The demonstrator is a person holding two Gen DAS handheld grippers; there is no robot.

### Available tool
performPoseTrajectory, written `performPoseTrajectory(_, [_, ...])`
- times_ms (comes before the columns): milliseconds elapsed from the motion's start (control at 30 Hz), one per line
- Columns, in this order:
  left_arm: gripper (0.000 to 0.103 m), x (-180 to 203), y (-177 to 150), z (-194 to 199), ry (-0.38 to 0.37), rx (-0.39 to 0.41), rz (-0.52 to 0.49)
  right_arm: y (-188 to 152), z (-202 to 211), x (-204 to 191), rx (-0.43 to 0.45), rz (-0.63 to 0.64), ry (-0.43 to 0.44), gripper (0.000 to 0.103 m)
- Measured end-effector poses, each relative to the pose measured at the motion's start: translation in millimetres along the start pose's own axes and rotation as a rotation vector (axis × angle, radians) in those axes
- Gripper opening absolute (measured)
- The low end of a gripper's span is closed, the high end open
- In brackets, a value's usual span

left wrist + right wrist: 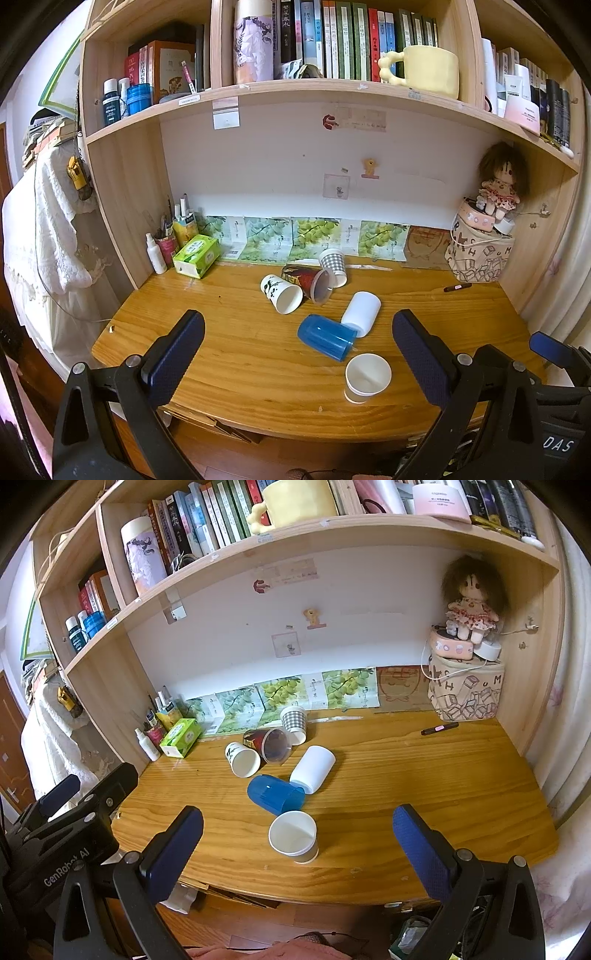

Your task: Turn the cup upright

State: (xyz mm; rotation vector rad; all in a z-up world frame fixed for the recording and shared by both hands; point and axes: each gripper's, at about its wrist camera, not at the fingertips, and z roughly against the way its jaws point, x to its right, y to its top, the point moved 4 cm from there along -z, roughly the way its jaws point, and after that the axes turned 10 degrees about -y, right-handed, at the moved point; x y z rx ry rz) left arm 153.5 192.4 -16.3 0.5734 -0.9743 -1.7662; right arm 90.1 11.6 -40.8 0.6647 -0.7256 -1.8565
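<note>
Several cups lie on the wooden desk (229, 362). A white paper cup (367, 377) (293, 836) stands upright near the front edge. A blue plastic cup (327, 336) (275, 794) and a white cup (361, 313) (313, 769) lie on their sides behind it. Further back lie a white printed cup (281, 293) (242, 758), a dark red clear cup (308, 282) (269, 744) and a checked cup (333, 266) (294, 723). My left gripper (298, 345) and right gripper (297, 834) are open and empty, held before the desk's front edge.
A green tissue box (196, 255), a spray bottle (156, 254) and a pen pot (168, 242) stand at the back left. A printed bag (478, 256) with a doll (498, 184) stands at the back right. A dark pen (457, 287) lies nearby. Shelves of books hang overhead.
</note>
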Motion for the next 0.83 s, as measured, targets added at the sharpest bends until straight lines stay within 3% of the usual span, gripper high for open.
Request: performPoseTrajectory(833, [0.102, 6.2, 0.6, -1.9, -0.008, 0.0, -0.001, -2.1, 2.4, 5.3, 0.0, -0.012, -0.004, 0.103])
